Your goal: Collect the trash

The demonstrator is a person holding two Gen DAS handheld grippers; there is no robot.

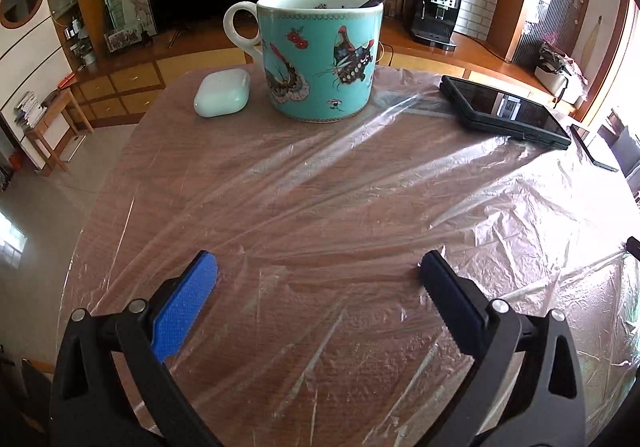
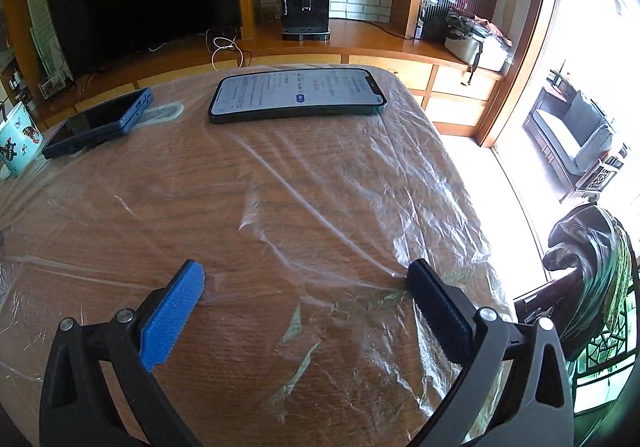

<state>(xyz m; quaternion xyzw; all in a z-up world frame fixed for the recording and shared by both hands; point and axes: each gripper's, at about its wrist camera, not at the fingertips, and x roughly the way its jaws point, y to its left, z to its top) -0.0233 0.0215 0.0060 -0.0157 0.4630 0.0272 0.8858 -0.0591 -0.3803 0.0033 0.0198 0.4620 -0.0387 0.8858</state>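
A wrinkled sheet of clear plastic film [image 1: 360,183] lies spread over the wooden table [image 1: 168,135]; it also shows in the right wrist view [image 2: 360,183]. My left gripper [image 1: 318,267] is open and empty, its blue pads low over the film near the table's front. My right gripper [image 2: 304,277] is open and empty too, its fingertips [image 2: 418,275] close to or touching a ridge of the film; I cannot tell which.
A turquoise butterfly mug [image 1: 320,55] with a spoon and a white earbud case [image 1: 222,93] stand at the far left. A dark folded device [image 1: 504,111] and a lit phone [image 2: 298,95] lie on the film. A chair with draped cloth [image 2: 588,271] stands at the right.
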